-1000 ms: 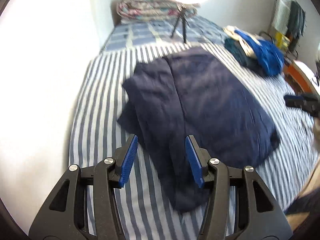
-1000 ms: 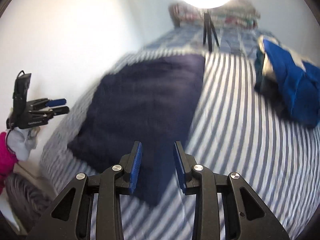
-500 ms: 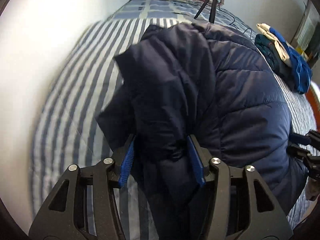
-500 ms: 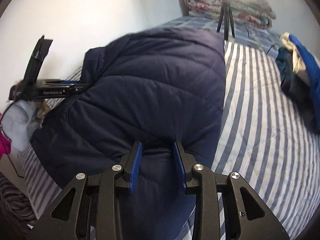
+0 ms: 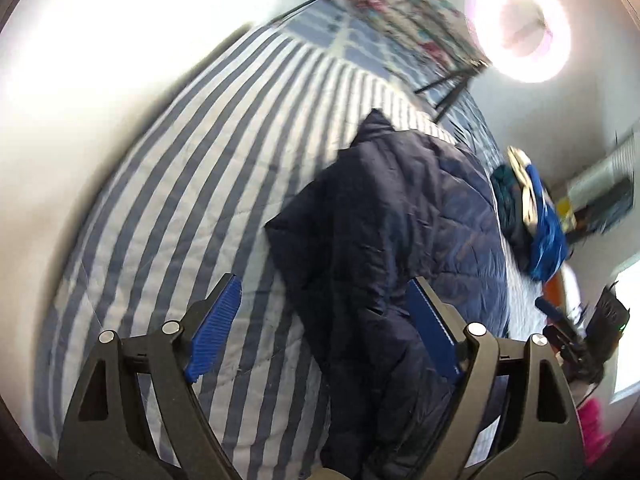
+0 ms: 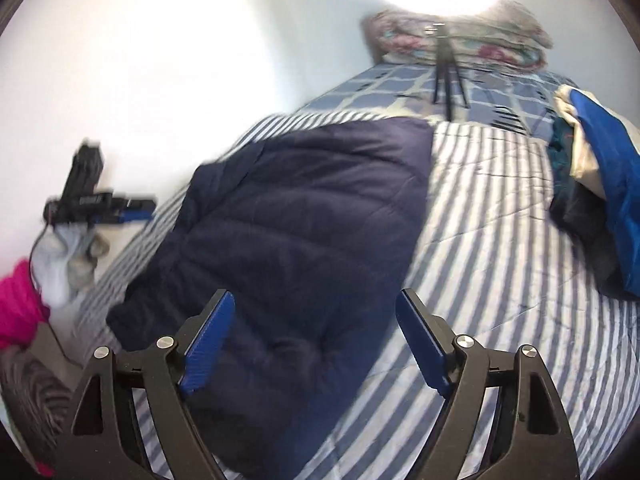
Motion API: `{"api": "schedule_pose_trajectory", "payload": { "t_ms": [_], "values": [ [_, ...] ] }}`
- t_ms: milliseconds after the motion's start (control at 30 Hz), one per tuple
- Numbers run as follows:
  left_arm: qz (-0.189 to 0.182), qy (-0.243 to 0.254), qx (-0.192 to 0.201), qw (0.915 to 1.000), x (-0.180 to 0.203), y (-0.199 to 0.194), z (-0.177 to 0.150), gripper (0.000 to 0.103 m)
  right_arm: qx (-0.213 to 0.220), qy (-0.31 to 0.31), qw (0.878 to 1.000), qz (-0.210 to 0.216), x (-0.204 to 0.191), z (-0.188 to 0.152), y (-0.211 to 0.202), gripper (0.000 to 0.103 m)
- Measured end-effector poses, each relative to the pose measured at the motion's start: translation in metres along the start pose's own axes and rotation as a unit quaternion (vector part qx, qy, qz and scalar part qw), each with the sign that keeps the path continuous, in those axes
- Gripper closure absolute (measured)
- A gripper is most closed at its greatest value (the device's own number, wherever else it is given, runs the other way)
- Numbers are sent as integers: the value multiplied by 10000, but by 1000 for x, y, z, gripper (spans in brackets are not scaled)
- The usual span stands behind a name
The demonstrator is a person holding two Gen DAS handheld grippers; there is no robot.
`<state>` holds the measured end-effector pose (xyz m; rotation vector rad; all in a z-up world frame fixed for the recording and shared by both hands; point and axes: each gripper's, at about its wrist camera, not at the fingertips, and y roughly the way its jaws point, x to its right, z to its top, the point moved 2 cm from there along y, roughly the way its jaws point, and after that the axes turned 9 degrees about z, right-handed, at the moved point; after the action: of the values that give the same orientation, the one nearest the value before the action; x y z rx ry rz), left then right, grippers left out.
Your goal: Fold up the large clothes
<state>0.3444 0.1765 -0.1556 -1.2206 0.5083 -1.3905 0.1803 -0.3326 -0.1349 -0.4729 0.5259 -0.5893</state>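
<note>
Your left gripper (image 5: 324,332) tilts steeply down over the near edge of the bed, its blue pads (image 5: 214,330) spread wide; the jaws have just been opening, and the near end of the navy quilted jacket (image 5: 400,232) lies between them with neither pad pressing on it. Your right gripper (image 6: 312,340) points down at a shallower angle over the same garment's near corner, its jaws also just opened wide, the padded fabric lying loose below them and the right-side pad over the striped bedspread (image 6: 500,280). The jacket (image 6: 304,216) rests folded flat on that spread, its long side running away from you, nearer the wall side of the bed. In the right wrist view your other gripper shows at the left edge, held by a gloved hand (image 6: 68,256) with a pink sleeve (image 6: 18,304) behind it. Farther off, a heap of blue and teal clothes (image 6: 600,184) sits at the bed's right side. Beyond the jacket a small black tripod (image 6: 446,68) stands on a checked blanket (image 6: 392,88), with a folded floral quilt (image 6: 480,40) and a glaring ring light (image 5: 520,36) at the far wall.
</note>
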Motion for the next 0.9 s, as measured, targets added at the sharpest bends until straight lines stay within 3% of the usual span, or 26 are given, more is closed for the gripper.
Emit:
{"api": "schedule_pose_trajectory", "payload": {
  "t_ms": [100,200,567,733,900],
  "values": [
    [-207,-332,-252,9989,-13,15,2,17,-1,424,9990,138,25,9,3,20],
    [-455,-578,-373,9966,-23,26,3,16,-263,812,9960,272,46,10,17,20],
    [-1032,-951,-468,9890,-26,55,21,16,-351,1748,9807,808,90,4,63,20],
    [-1148,-919,-450,9881,-18,60,30,16,-257,1897,9764,999,99,10,77,20],
    [-924,-608,-461,9928,2,71,35,16,-183,1954,9737,1157,99,17,93,20]
  ]
}}
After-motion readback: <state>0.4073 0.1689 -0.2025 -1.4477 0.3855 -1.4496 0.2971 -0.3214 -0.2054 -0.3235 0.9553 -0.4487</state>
